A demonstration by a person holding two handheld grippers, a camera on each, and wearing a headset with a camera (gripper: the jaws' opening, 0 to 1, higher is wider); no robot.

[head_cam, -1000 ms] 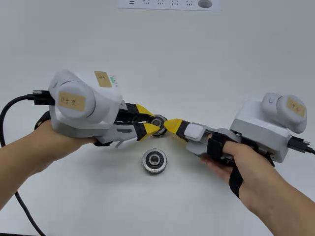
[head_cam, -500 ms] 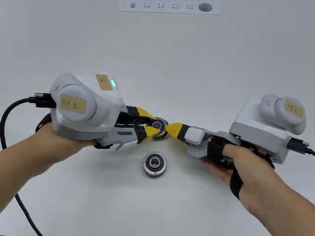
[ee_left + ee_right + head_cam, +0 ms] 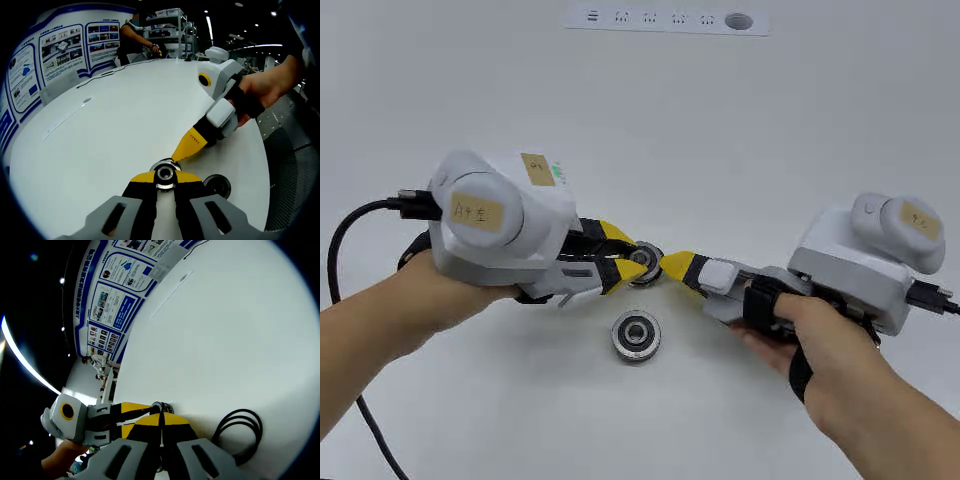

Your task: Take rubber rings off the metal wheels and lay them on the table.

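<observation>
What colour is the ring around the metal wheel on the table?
Black rubber ring, clearest in head view.

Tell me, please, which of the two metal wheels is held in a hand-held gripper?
The farther wheel, clamped between the jaws of the left hand-held gripper. The nearer wheel lies loose on the white table, with nothing touching it.

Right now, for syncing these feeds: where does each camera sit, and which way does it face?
Head view: on the headset, looking forward and down at the table; both forearms show, holding the left gripper and right gripper.
Left gripper view: on the left gripper, looking along its jaws, shut on a metal wheel, toward the right gripper.
Right gripper view: on the right gripper, facing back at the left gripper.
Shared: all three see that metal wheel.
</observation>
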